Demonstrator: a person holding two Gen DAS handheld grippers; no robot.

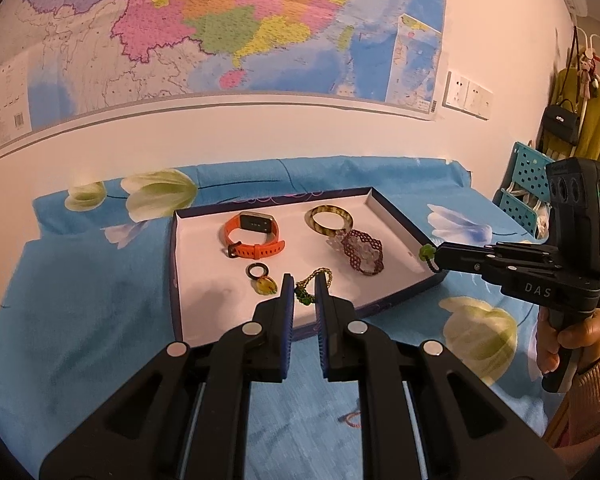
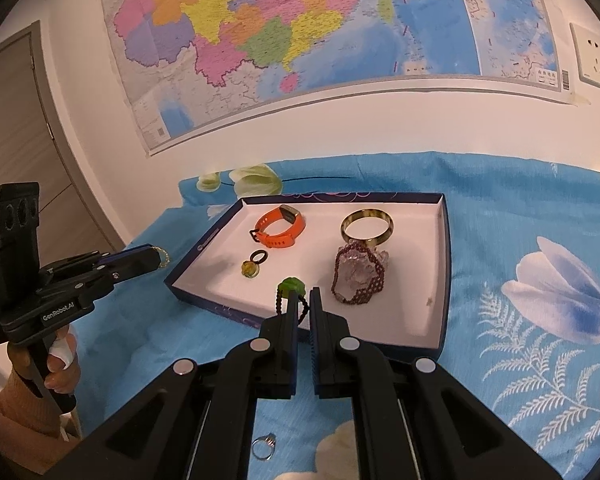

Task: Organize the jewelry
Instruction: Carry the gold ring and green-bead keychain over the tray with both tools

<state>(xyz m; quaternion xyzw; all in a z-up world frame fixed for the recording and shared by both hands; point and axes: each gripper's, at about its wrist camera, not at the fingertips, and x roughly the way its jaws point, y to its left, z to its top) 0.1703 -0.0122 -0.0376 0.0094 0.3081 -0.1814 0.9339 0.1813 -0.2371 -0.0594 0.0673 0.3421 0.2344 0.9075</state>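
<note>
Two grippers are clamped on small pieces, a chain and a bead, which could be dropped short of the tray.

surface: bed or table, can't tell, under a blue floral sheet
tray: shallow dark-rimmed box tray with white inside, sitting flat on the sheet
ring: small silver ring on the sheet, just in front of the tray's near edge

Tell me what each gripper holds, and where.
Left gripper: gold chain, pinched mid-length. Right gripper: dark beaded cord, gripped below its green bead.
</note>
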